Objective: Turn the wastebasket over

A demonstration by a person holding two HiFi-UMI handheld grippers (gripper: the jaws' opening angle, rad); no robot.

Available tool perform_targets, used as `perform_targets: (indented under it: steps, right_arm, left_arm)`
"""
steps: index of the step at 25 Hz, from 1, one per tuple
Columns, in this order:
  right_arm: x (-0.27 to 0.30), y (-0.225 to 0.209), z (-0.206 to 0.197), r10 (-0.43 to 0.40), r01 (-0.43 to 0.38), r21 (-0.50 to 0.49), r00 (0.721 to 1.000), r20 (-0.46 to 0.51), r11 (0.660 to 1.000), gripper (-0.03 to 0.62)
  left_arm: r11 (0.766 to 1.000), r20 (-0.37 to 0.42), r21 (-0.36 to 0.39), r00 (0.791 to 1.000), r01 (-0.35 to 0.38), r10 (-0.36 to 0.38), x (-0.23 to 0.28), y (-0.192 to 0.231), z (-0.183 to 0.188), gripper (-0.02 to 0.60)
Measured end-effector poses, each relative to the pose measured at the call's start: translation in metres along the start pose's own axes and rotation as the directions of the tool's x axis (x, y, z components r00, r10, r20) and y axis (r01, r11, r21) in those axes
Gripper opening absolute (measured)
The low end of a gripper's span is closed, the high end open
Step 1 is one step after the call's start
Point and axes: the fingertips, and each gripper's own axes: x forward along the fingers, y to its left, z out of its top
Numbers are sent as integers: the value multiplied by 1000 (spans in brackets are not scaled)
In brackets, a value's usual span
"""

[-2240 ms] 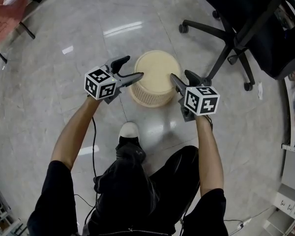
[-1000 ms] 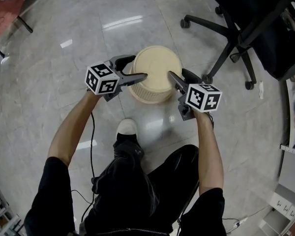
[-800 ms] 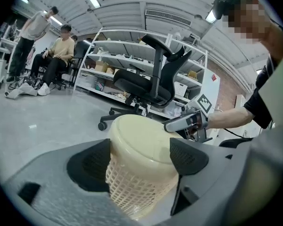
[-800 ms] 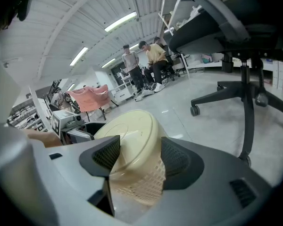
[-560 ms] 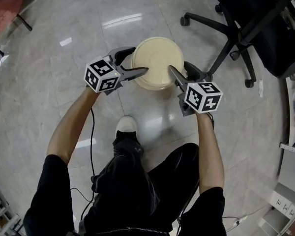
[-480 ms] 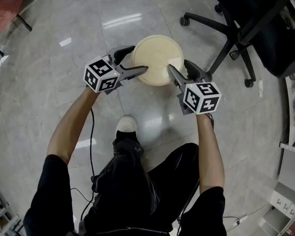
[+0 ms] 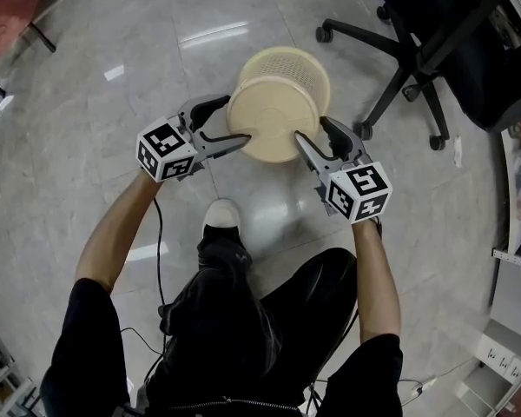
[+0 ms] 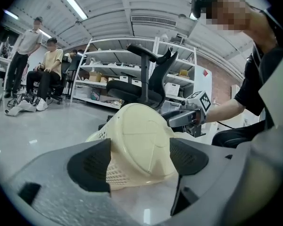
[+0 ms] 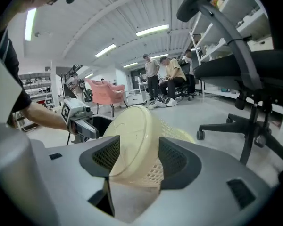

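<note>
The wastebasket (image 7: 273, 115) has tipped over since a moment ago. Its flat bottom now faces the head camera and its open mouth points away. The shiny grey floor (image 7: 113, 146) is under everything. A black office chair (image 7: 434, 50) stands near the basket, on the right. The basket sits between my two grippers. My left gripper (image 7: 237, 117) has its jaws wide apart around the bottom edge on its side. My right gripper (image 7: 311, 129) has its jaws wide apart around the other side.
</note>
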Motion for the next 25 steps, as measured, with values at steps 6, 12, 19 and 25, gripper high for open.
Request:
perform_targets:
  steps: [6,12,19,25]
  right_arm:
    - [-21,36,-15,188,-187,113,982,9,976,259]
    - [-36,60,-30,372,-348,366,928,4,863,259]
    - [-39,70,-57,453,-386,440,890,-54,810,173]
    - [-34,72,-78,452,-375,421,887,-97,826,65]
  left_arm:
    - [999,-18,-42,1000,17,-18,-28,-31,-23,382]
    - [993,-13,-115,1000,19,-20,-48,-45,-41,382]
    - [987,-34,-160,999,17,-23,-55,-57,-67,382]
    - [988,-63,-157,998,-5,-5,-51,-58,-90,380]
